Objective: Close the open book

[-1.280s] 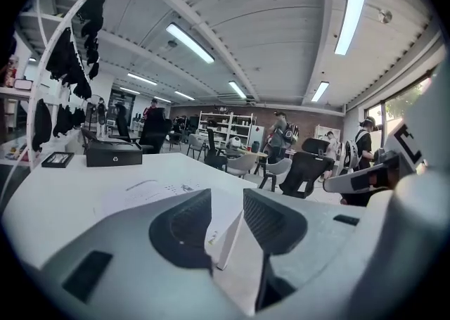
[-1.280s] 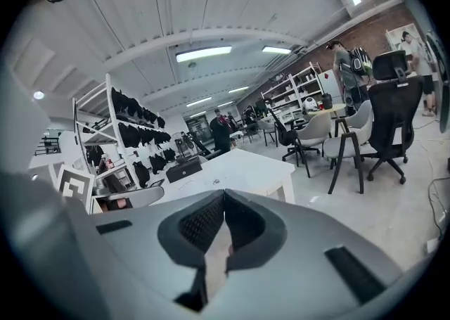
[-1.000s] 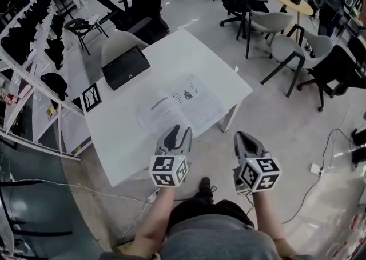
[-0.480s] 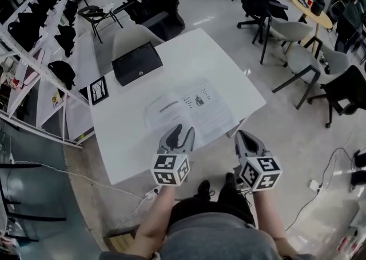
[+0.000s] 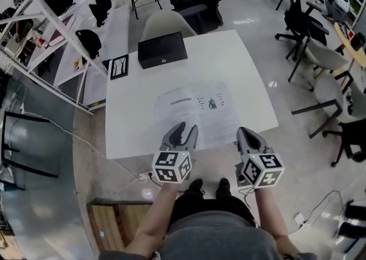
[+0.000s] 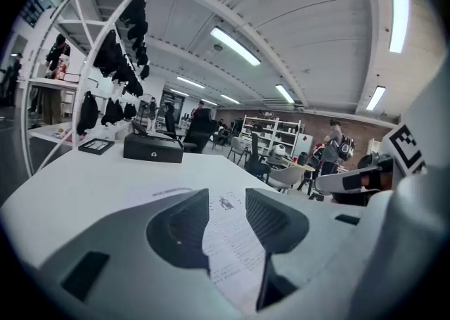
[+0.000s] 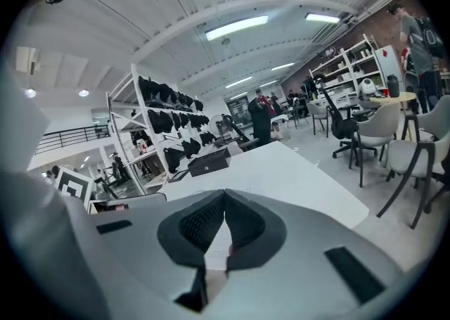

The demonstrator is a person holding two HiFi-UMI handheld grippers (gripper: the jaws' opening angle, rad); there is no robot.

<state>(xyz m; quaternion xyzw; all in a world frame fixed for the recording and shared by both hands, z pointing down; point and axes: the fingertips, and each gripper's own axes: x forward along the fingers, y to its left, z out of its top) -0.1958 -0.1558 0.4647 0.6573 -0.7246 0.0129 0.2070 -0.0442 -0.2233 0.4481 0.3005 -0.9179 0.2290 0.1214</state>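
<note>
An open book (image 5: 197,111) lies flat with printed pages up on the white table (image 5: 251,82), near the front edge. My left gripper (image 5: 183,132) hovers over the book's near left part, jaws open and empty. In the left gripper view the page (image 6: 232,255) shows through the gap of that left gripper (image 6: 226,200). My right gripper (image 5: 248,137) is at the table's front edge, just right of the book's near corner. In the right gripper view the right gripper (image 7: 225,196) has its tips together and holds nothing.
A black box (image 5: 163,50) and a small framed picture (image 5: 119,66) sit at the table's far side, with a grey chair (image 5: 166,24) behind. A white rack (image 5: 51,2) stands at the left and office chairs (image 5: 320,64) at the right. A cable (image 5: 86,144) runs over the floor.
The view has swung round so the table faces me squarely. Both grippers have come closer to the book, the right one moving from over the floor to the table's front edge.
</note>
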